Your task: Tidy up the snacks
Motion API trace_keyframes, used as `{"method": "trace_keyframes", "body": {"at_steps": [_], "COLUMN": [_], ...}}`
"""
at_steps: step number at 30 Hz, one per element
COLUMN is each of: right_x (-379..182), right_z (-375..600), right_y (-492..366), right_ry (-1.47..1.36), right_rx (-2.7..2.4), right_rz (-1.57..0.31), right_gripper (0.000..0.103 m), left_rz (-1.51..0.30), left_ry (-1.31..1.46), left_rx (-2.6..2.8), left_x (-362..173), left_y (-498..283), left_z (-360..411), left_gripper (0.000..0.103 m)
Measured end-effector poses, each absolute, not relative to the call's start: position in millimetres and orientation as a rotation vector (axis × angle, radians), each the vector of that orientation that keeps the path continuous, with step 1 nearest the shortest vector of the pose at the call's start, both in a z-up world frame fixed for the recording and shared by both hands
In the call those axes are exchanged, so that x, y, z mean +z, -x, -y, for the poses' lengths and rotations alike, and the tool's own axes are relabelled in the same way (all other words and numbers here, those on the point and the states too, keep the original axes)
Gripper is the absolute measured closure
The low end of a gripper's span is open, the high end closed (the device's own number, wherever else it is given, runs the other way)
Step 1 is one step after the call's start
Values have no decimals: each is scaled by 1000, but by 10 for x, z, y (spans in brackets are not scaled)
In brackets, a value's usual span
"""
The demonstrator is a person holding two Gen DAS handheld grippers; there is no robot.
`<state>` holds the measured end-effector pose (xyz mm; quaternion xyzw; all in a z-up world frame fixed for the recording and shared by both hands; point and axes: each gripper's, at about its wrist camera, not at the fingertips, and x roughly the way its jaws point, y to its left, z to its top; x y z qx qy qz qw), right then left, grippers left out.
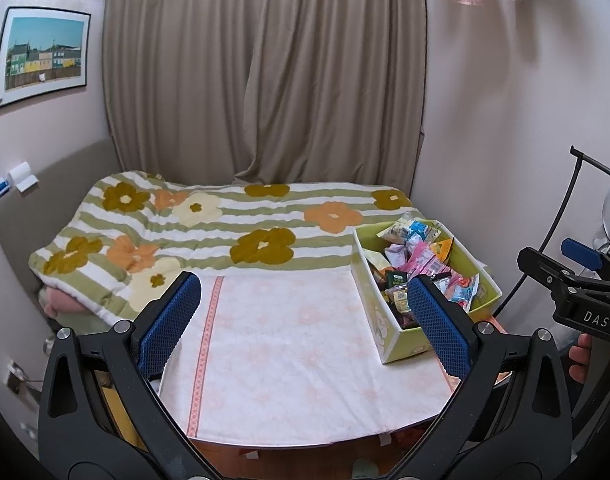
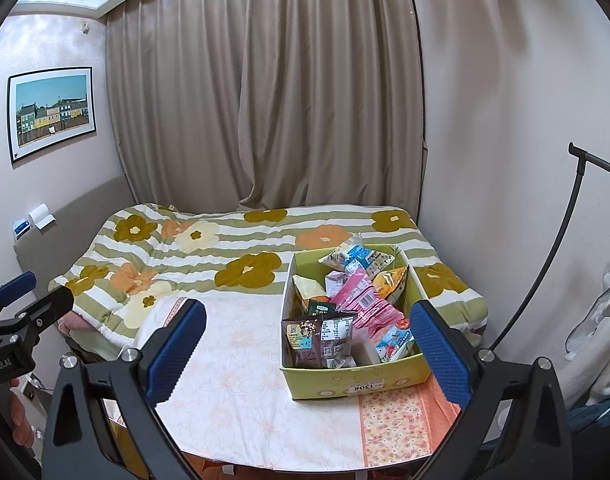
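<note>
A green cardboard box (image 1: 389, 332) (image 2: 345, 384) full of mixed snack packets (image 1: 421, 260) (image 2: 361, 296) stands on the right side of a table covered with a white floral cloth (image 1: 289, 352) (image 2: 245, 372). A brown packet (image 2: 319, 338) leans at the box's near end. My left gripper (image 1: 305, 312) hovers open over the cloth, its right finger in front of the box. My right gripper (image 2: 309, 336) is open too, held above the table's near edge with the box between its fingers in view. Neither holds anything.
A bed with a flowered, striped quilt (image 1: 225, 224) (image 2: 209, 256) lies behind the table, against beige curtains (image 1: 265, 72). A black curved stand (image 2: 545, 264) rises at the right wall. A hand (image 1: 581, 360) holds the other gripper at the right edge.
</note>
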<state>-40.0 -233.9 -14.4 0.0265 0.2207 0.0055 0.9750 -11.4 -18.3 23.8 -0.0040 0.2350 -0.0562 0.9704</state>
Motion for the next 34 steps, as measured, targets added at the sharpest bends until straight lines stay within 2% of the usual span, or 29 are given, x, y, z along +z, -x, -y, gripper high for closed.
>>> {"method": "trace_keyframes", "body": {"at_steps": [34], "right_x": [-214], "right_z": [2303], "right_y": [280], "right_ry": [-57], "right_rx": [11], "right_rz": [-475], "right_gripper": [2], "left_rz": [-470], "left_ry": [-44], "left_rx": [-78], "left_x": [53], "left_y": [-89], "left_z": [239], "left_gripper": [0]}}
